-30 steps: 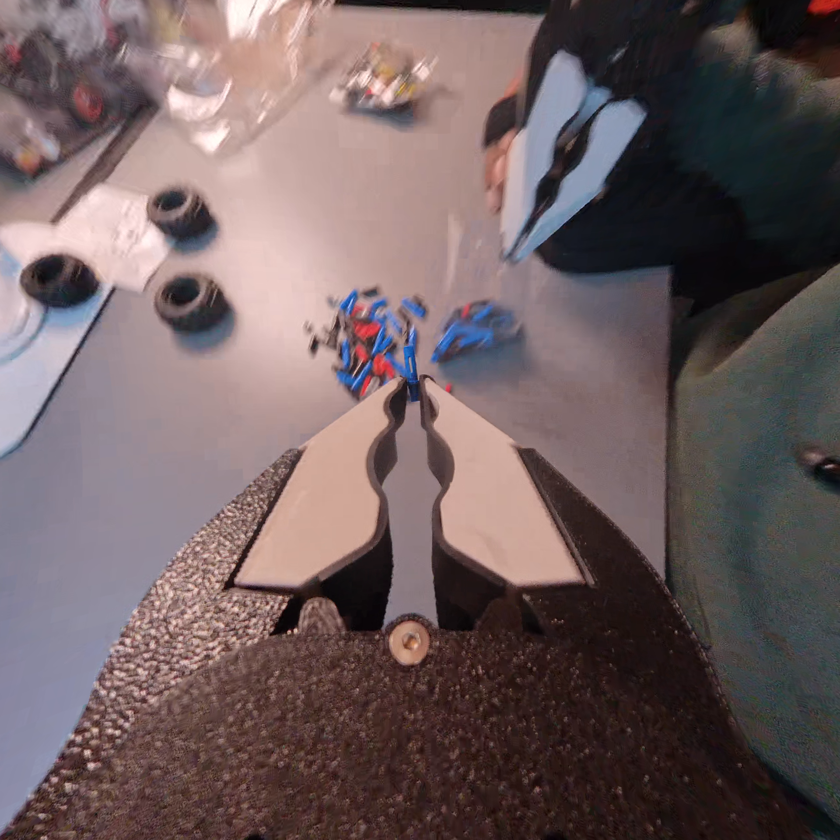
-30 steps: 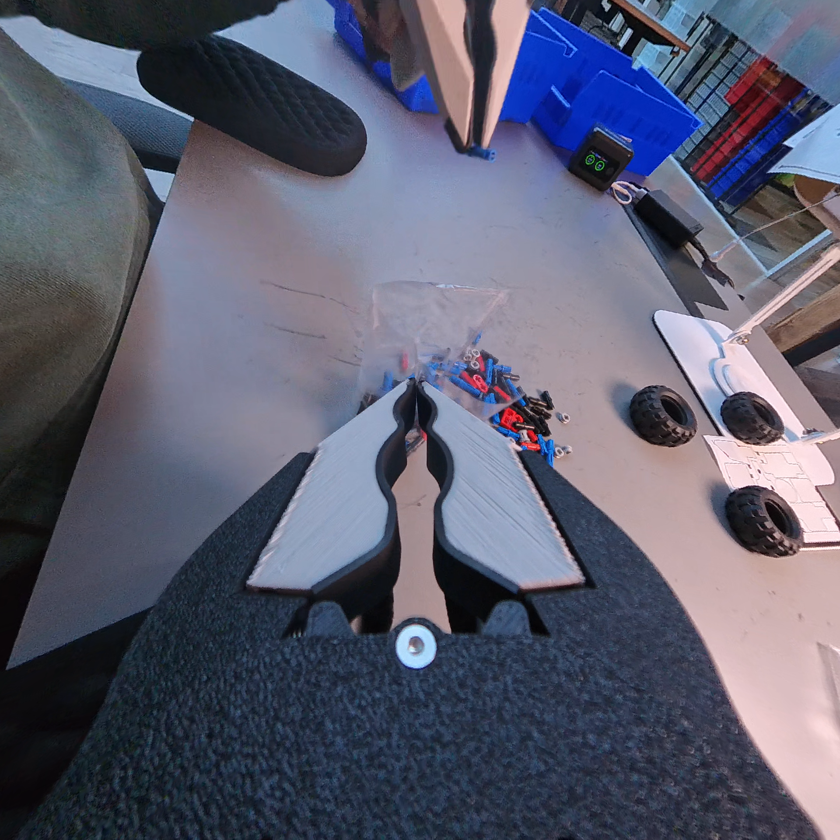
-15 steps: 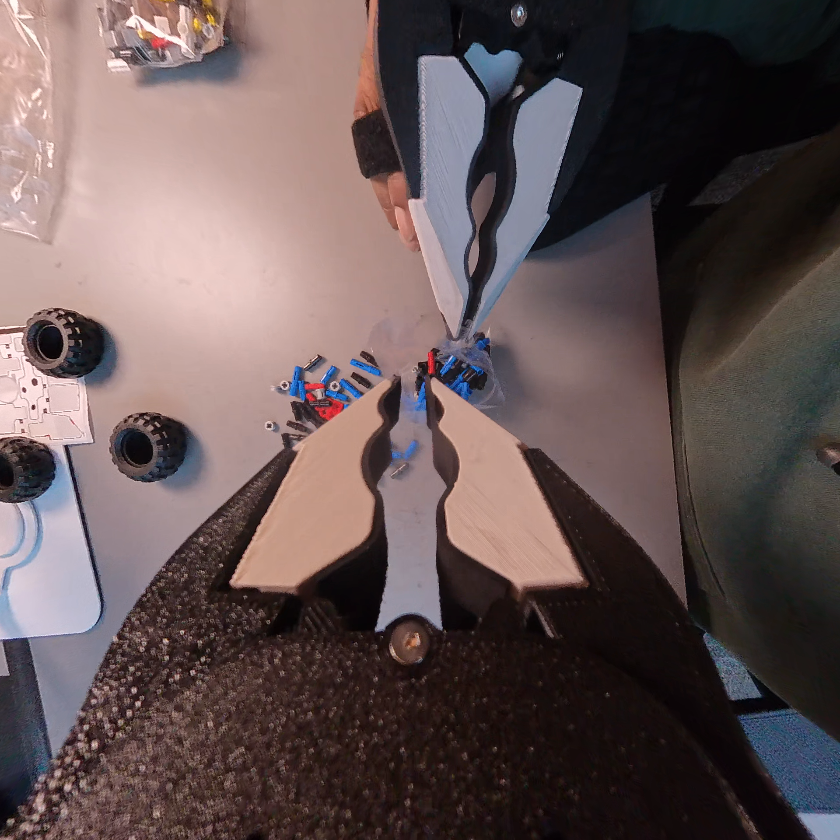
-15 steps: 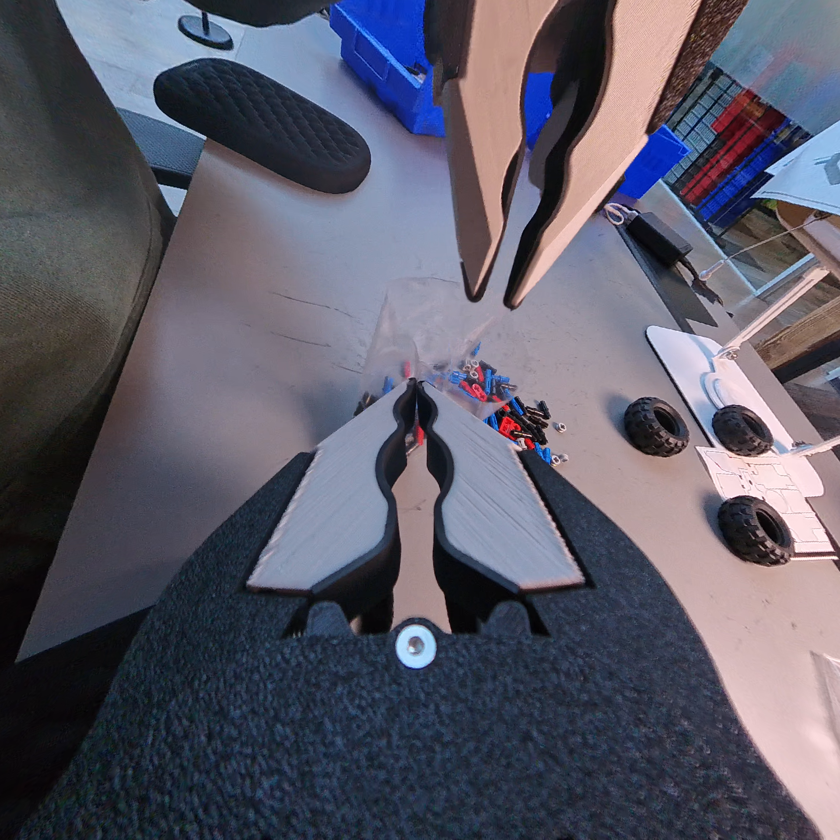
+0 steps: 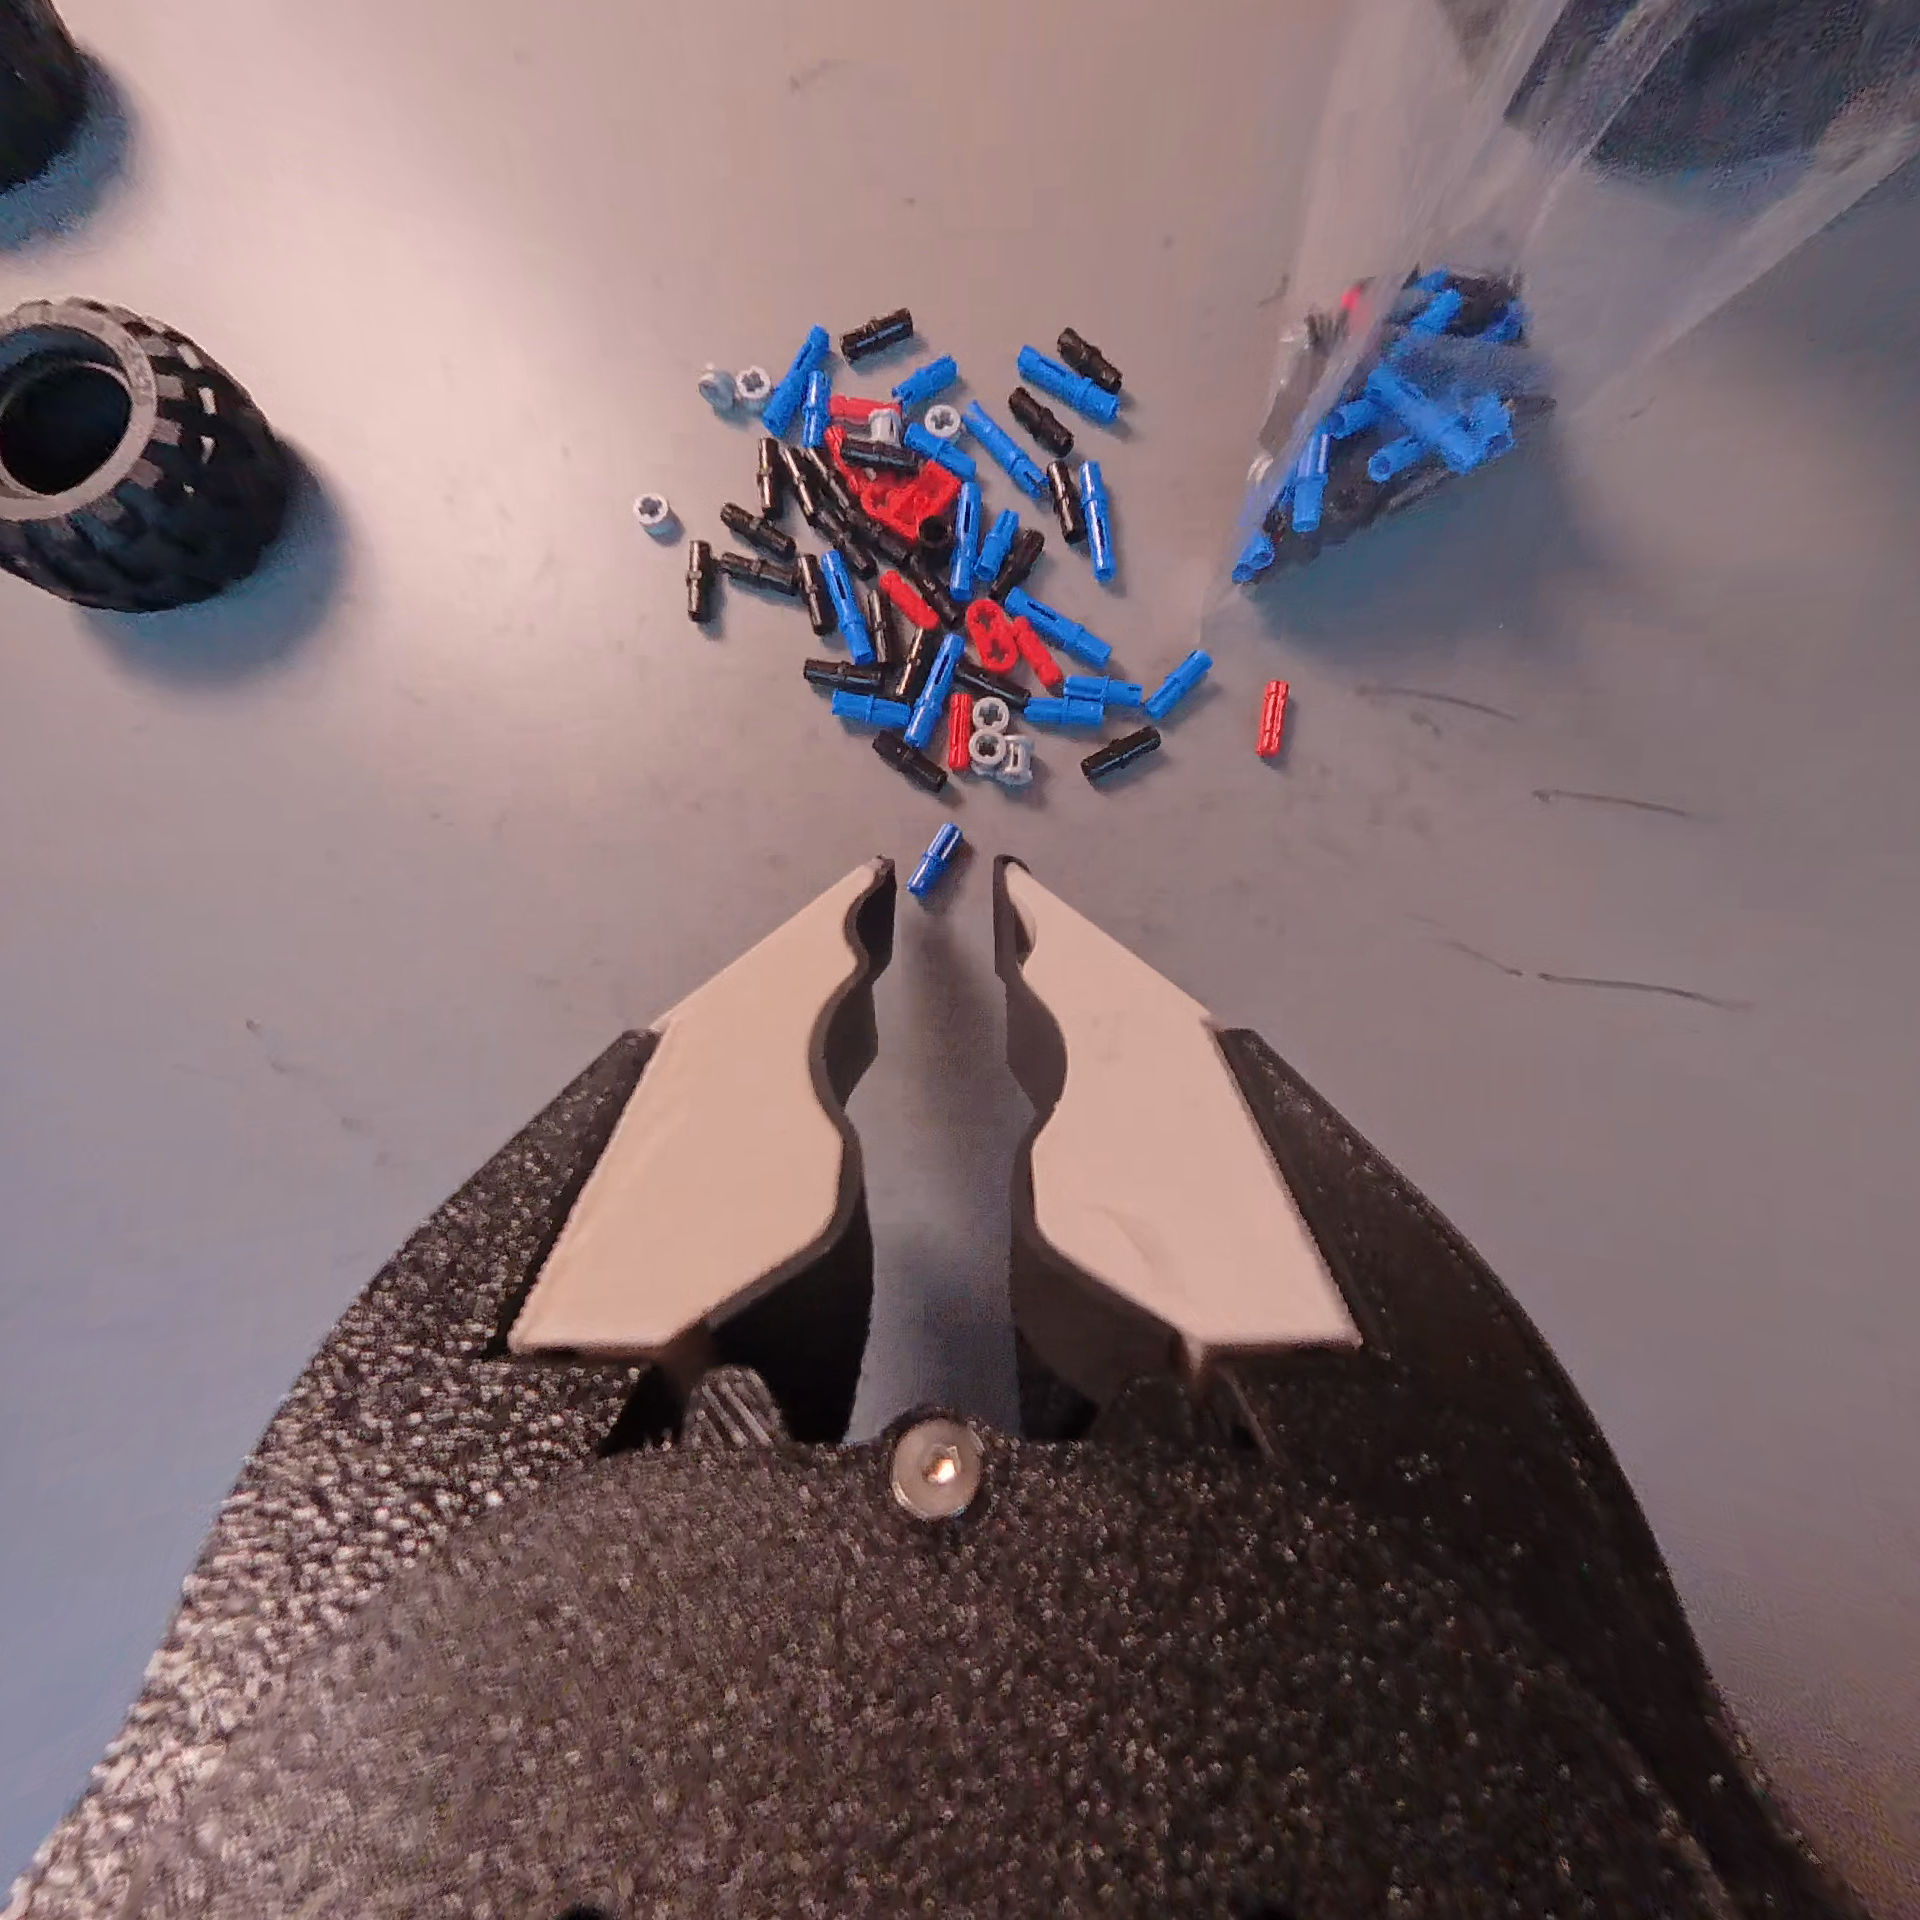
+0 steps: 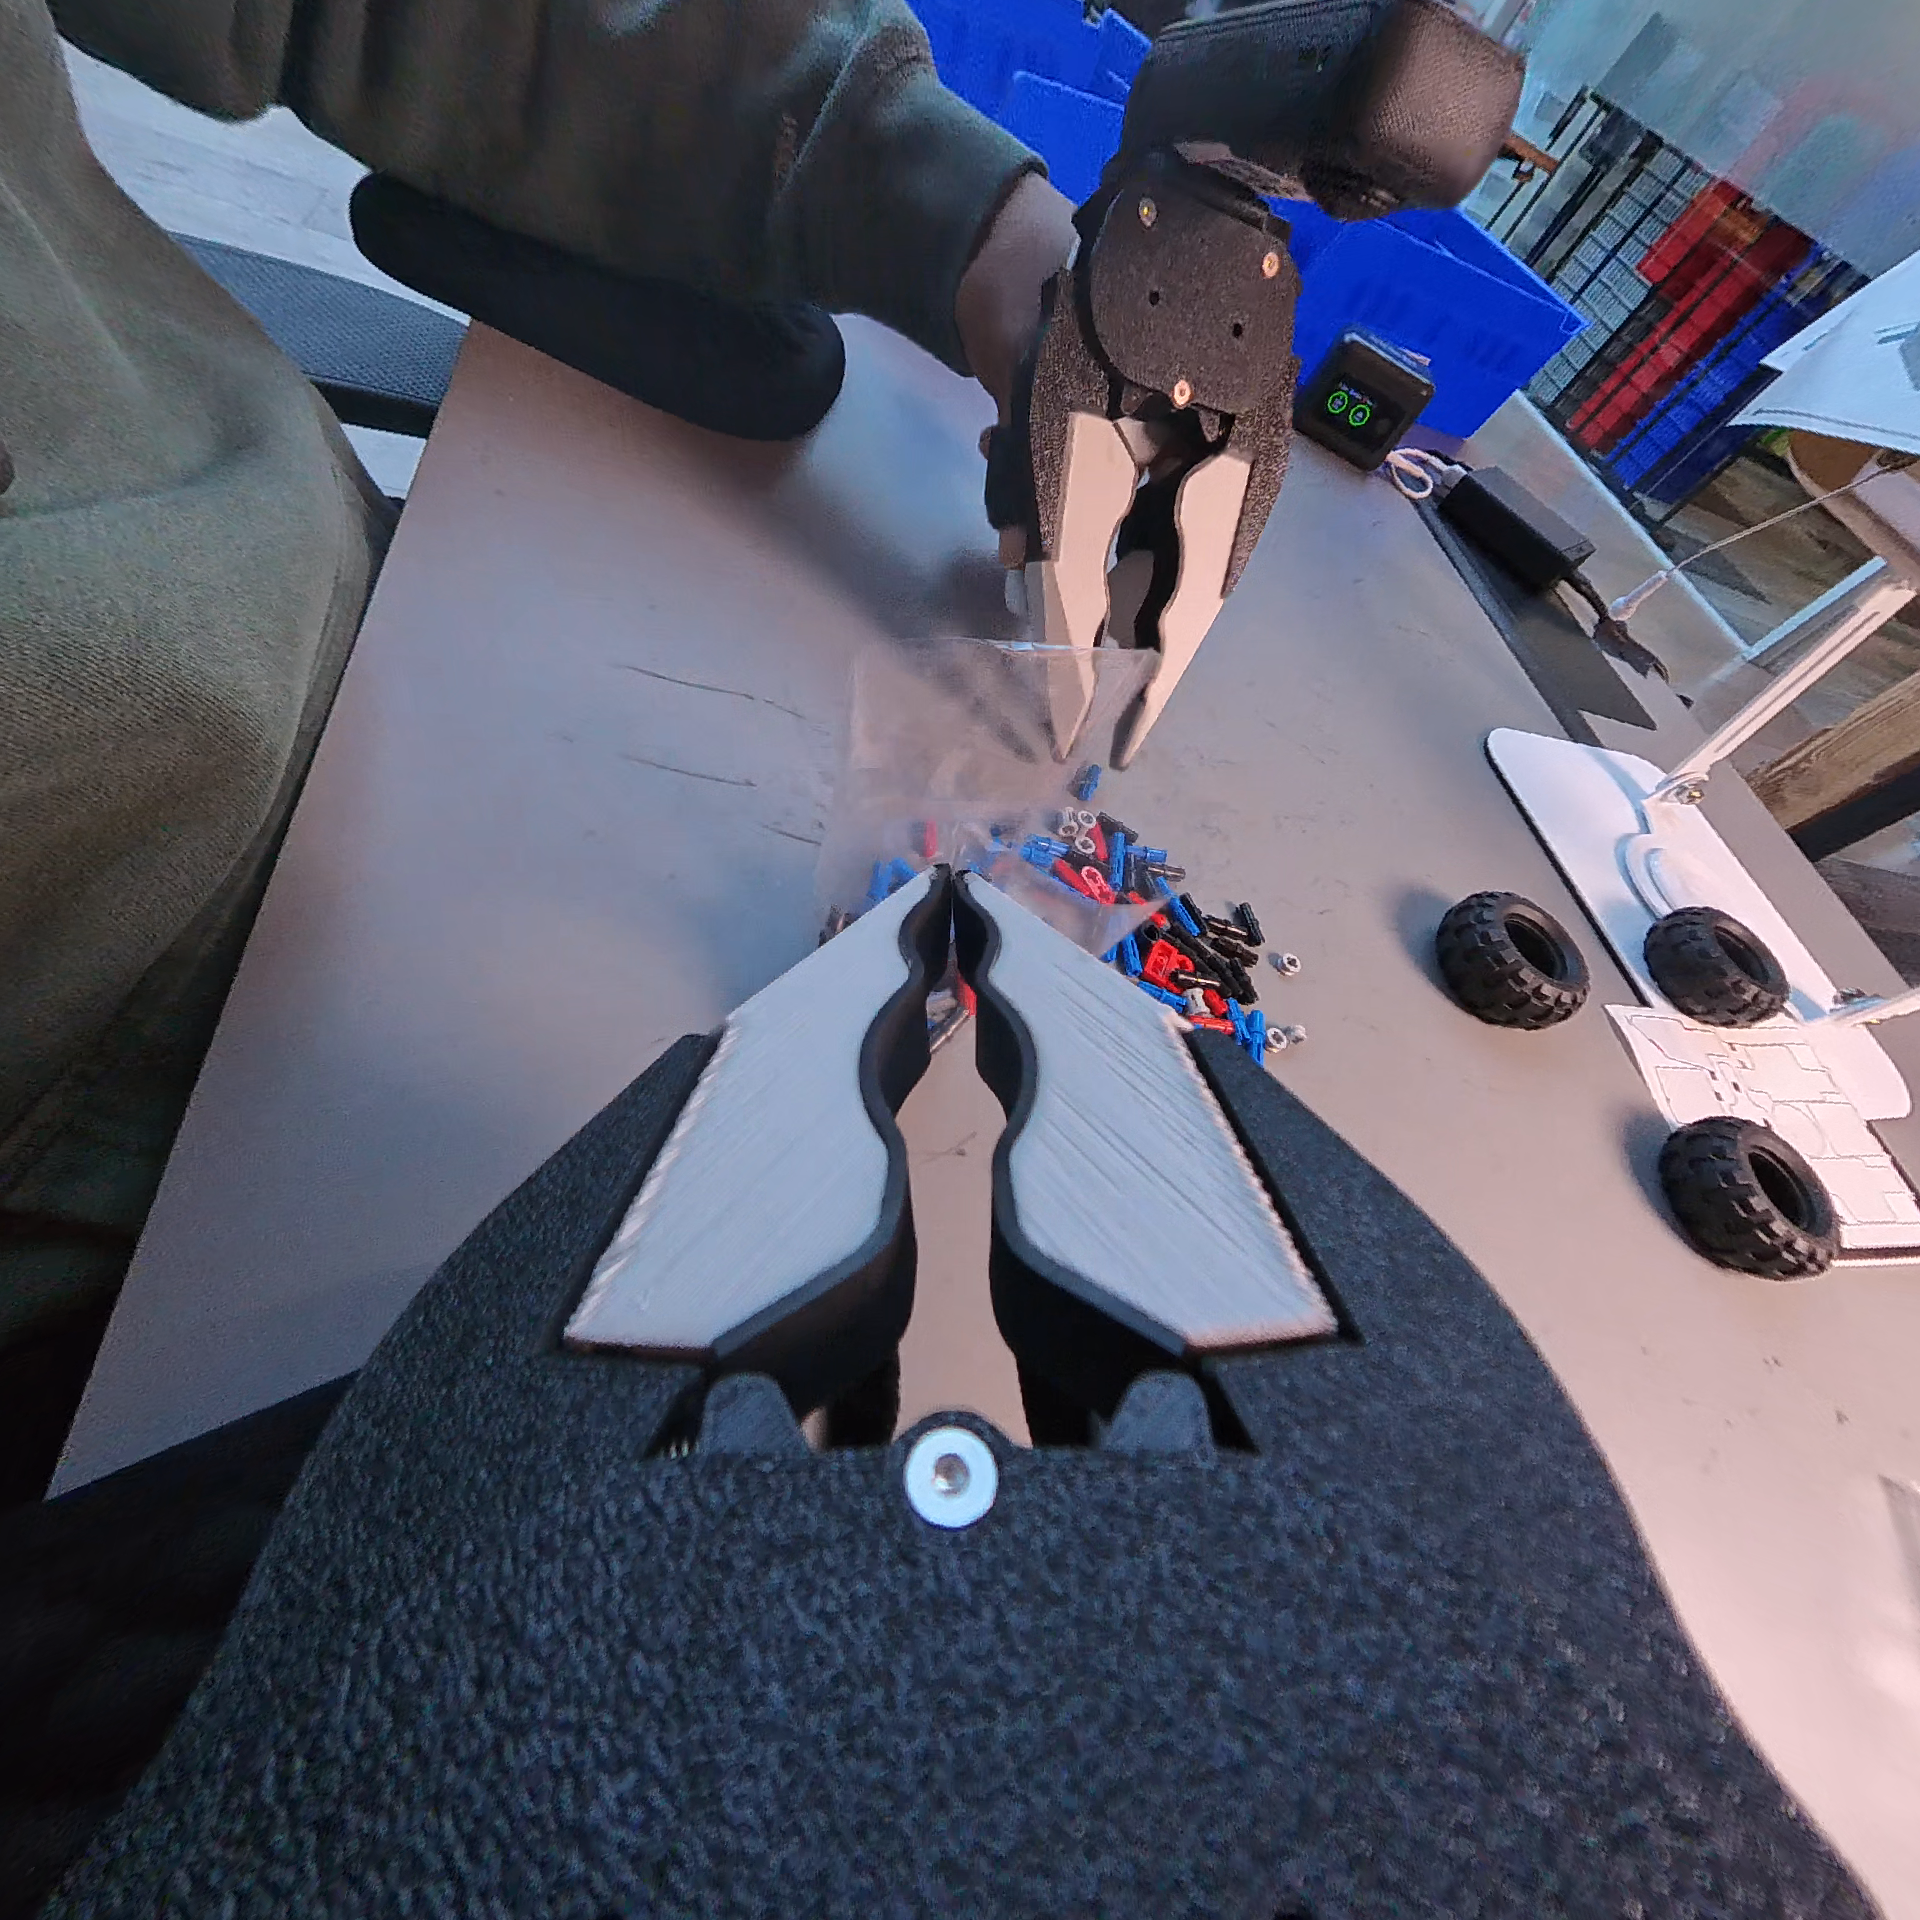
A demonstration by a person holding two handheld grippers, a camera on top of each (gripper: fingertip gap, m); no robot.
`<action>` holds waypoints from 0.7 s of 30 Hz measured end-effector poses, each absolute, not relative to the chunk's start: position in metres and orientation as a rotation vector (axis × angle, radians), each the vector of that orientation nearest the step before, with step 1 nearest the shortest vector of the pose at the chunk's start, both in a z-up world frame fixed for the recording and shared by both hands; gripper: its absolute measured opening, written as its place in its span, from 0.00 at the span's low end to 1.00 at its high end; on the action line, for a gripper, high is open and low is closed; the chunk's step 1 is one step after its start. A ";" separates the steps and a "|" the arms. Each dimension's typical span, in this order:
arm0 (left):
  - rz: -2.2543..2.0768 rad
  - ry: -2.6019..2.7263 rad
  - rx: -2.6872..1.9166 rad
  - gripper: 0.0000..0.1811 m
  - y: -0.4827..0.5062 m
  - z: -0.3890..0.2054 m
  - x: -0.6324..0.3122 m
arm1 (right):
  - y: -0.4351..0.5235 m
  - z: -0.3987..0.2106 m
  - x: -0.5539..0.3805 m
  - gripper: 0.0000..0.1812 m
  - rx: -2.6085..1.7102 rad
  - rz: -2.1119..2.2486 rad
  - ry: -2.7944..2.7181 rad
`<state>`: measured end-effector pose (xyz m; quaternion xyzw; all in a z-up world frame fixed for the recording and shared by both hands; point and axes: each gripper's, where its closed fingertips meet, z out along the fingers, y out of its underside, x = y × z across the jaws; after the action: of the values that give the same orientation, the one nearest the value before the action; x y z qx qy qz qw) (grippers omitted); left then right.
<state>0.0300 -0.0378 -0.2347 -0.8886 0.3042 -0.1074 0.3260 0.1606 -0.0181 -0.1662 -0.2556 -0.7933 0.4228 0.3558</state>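
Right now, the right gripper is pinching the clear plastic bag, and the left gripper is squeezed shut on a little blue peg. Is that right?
Not quite. The left gripper is open, not squeezed shut: the left wrist view shows a gap between its fingertips, and the little blue peg lies loose on the table just ahead of them. The rest holds: the right gripper is shut on the clear plastic bag.

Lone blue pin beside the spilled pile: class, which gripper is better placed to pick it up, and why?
Left. The left gripper is open, with the blue pin lying right at its tips. The right gripper is shut on the clear bag, so probably not free.
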 end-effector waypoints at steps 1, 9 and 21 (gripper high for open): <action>-0.276 0.806 -2.340 0.09 -0.037 -0.239 0.029 | -0.018 -0.167 0.160 0.00 -0.664 1.092 -2.050; -0.303 0.786 -2.285 0.02 -0.025 -0.210 0.038 | -0.017 -0.168 0.159 0.00 -0.673 1.086 -2.051; -0.242 1.364 -2.364 0.04 -0.014 -0.140 0.137 | -0.018 -0.169 0.159 0.00 -0.663 1.058 -2.055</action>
<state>0.1371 -0.0137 -0.1399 -0.8454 0.4878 -0.0865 0.1996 0.1590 -0.0180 -0.1689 -0.2571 -0.7973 0.4106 0.3602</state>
